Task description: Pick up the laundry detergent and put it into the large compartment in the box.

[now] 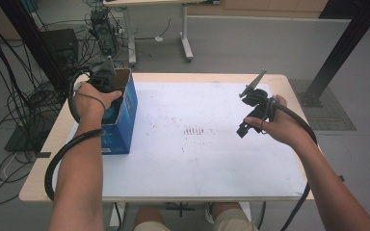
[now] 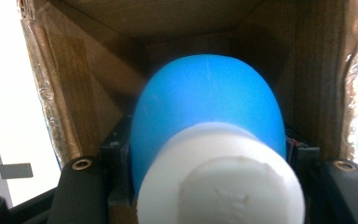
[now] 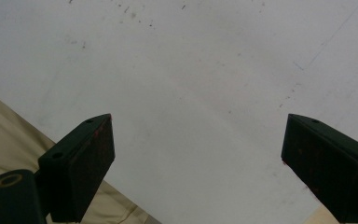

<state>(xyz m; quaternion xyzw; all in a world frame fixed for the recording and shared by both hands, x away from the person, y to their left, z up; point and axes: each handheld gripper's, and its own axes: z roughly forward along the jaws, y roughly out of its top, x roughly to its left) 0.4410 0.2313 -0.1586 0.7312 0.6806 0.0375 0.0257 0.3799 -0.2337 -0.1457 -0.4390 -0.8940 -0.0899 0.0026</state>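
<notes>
The left gripper [image 1: 107, 91] is lowered into the open top of the blue cardboard box [image 1: 125, 113] at the left edge of the table [image 1: 212, 159], and its jaws are clamped on a blue bottle with a white cap [image 2: 205, 121]. In the left gripper view the bottle's long axis runs along the jaws, with the cap toward the camera and the rounded blue body pointing deeper into the brown inside of the box. So the bottle is already within the box walls, and I judge that the next move is only to release it. The right gripper [image 1: 254, 111] hangs over the white surface, well apart from the box, its jaws wide apart and empty.
</notes>
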